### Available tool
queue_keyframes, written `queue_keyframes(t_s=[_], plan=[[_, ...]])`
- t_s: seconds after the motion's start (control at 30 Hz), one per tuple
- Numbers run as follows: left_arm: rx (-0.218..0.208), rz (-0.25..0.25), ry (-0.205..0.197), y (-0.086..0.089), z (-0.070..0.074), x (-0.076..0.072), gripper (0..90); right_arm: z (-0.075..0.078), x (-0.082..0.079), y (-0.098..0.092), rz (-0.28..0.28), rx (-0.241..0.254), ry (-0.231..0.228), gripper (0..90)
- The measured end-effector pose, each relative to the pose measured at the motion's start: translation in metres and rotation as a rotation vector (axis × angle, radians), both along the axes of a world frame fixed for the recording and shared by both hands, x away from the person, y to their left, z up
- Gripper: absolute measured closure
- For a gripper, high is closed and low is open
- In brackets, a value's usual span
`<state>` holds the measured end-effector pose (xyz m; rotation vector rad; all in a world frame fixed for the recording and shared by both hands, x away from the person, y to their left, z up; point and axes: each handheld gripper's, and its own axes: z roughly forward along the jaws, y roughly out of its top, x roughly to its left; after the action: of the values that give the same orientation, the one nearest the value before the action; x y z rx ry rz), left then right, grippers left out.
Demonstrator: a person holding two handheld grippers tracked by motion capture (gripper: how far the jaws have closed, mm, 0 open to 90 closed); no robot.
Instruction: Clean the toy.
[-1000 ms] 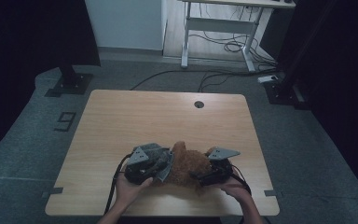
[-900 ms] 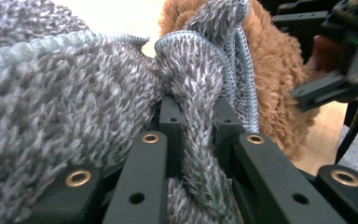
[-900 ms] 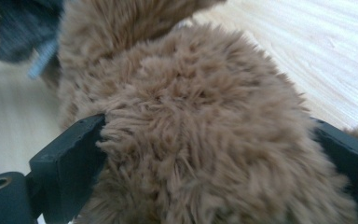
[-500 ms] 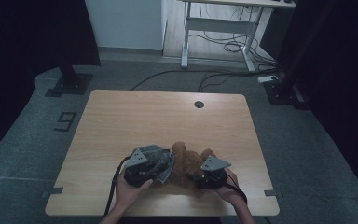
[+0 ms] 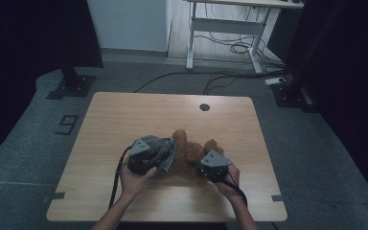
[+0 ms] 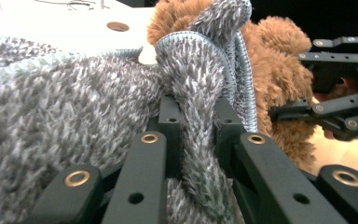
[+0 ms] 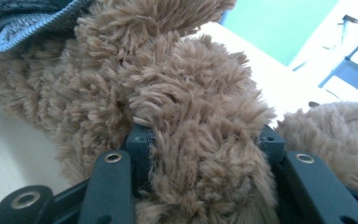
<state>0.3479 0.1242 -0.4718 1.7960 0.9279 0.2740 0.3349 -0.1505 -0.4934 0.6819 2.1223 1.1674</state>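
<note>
– So, where are we with this? We seem to be dressing the brown teddy bear (image 5: 191,155), which lies near the front edge of the wooden table (image 5: 124,120), between our two hands.

– Right, and we judge we are in the pulling-on step. Our left gripper (image 6: 193,135) has its jaws clamped tight on a fold of the grey knitted garment (image 6: 65,116), with its blue-grey ribbed hem (image 6: 200,44) stretched up over the bear's fur. In the high view the garment sits bunched at the bear's left side, under the left gripper (image 5: 151,154).

– And the other claw?

– In the right gripper view our right gripper (image 7: 200,135) has a thick lump of the plush between its jaws. They have just been closing, and now stand at a middling width with the fur squeezed between the pads, so we take it as a grip on the bear. We cannot tell which limb that lump is.

– What does the next move call for, then?

– We would say: hold the bear steady with the right while the left draws the hem further over the body. The knit looks stretchy and the fur soft, so the hem could slip out of the clamp or snag on a limb if we drag too fast.
</note>
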Motion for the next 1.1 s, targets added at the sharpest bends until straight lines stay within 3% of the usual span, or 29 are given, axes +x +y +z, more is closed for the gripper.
queue_keyframes(t_s=[0.07, 0.17, 0.23, 0.4, 0.57, 0.73, 0.83, 0.97, 1.03, 1.1], plan=[[-0.004, 0.008, 0.012, 0.0, 0.001, 0.009, 78.2, -0.002, 0.008, 0.001, -0.02, 0.014, -0.007, 53.9], [0.0, 0.005, 0.015, 0.0, 0.0, 0.011, 78.2, -0.003, 0.014, -0.002, -0.012, 0.049, 0.022, 51.1], [0.008, -0.001, 0.011, 0.0, -0.001, 0.008, 78.2, -0.004, 0.011, -0.006, 0.004, 0.079, 0.042, 45.1], [0.004, -0.013, 0.012, 0.002, -0.008, -0.006, 78.4, -0.004, 0.0, -0.015, 0.008, 0.174, 0.099, 20.2], [-0.01, -0.025, 0.005, 0.006, -0.015, -0.021, 78.4, 0.011, -0.01, -0.034, 0.013, 0.307, 0.112, 18.3], [-0.025, -0.034, 0.005, 0.009, -0.02, -0.029, 78.5, 0.017, -0.012, -0.049, -0.049, 0.309, 0.106, 13.4], [-0.028, -0.041, 0.004, 0.01, -0.023, -0.035, 78.5, 0.013, -0.01, -0.058, -0.073, 0.309, 0.145, 10.8], [-0.027, -0.055, 0.01, 0.011, -0.028, -0.041, 78.6, -0.003, -0.007, -0.057, -0.004, 0.279, 0.268, 10.4], [-0.021, -0.057, 0.016, 0.012, -0.029, -0.043, 78.7, -0.012, -0.009, -0.053, 0.033, 0.247, 0.292, 15.6], [-0.016, -0.058, 0.022, 0.012, -0.031, -0.042, 78.7, -0.018, -0.011, -0.051, 0.051, 0.252, 0.317, 24.3]])
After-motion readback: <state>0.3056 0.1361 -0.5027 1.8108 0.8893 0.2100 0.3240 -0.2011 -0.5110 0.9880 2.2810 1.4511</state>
